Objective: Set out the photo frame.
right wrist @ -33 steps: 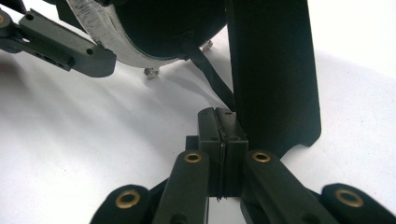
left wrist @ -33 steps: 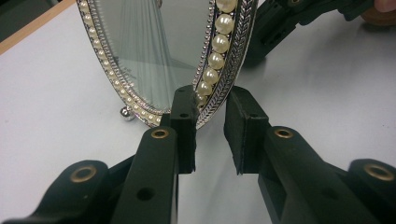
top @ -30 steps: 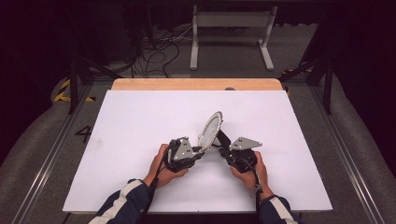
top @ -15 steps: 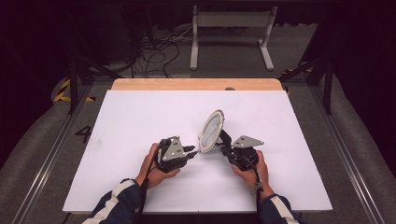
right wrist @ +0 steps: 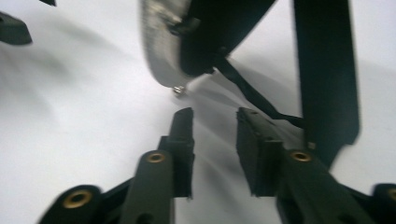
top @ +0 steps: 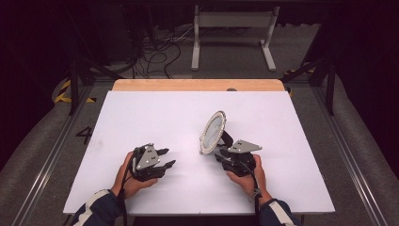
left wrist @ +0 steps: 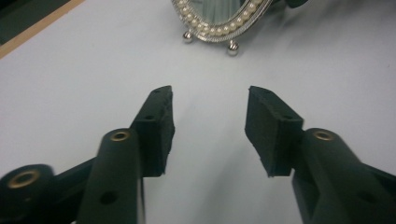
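Mirror (top: 212,132): we see it upright on table (top: 141,113), pearl rim.
L gripper (top: 165,157): jaws just opened, empty.
R gripper (top: 221,155): jaws just opened, behind mirror, nothing gripped.

An oval mirror (top: 212,132) edged with pearl beads is stood upright on the bench (top: 155,113). It is propped on a black stand behind, resting on small ball feet.

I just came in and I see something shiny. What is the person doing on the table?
A person with a gripper in each hand has stood a small oval mirror with a pearl-beaded frame upright on the white table, propped on its black back stand. Both grippers have just been opening, with nothing between their jaws. The left gripper sits off to the mirror's left, facing it. The right gripper is close behind the mirror, by the stand.
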`<action>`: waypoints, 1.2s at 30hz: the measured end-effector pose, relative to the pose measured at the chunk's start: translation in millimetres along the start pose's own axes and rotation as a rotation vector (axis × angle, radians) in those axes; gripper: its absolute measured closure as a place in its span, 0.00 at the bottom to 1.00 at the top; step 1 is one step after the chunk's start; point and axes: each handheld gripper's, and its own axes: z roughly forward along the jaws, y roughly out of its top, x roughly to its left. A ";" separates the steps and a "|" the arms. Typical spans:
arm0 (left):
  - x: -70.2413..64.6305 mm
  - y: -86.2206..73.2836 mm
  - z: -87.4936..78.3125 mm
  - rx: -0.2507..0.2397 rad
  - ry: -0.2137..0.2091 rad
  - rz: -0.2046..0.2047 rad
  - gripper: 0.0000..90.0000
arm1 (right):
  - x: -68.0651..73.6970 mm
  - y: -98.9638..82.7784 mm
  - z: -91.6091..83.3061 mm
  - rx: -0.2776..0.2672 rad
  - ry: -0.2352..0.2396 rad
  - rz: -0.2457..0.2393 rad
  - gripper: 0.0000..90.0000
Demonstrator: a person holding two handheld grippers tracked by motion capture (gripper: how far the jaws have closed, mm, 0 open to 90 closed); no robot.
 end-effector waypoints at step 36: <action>11.2 -40.5 -36.2 0.017 0.085 -0.073 0.28 | 18.4 15.0 37.9 -0.138 -0.091 0.116 0.51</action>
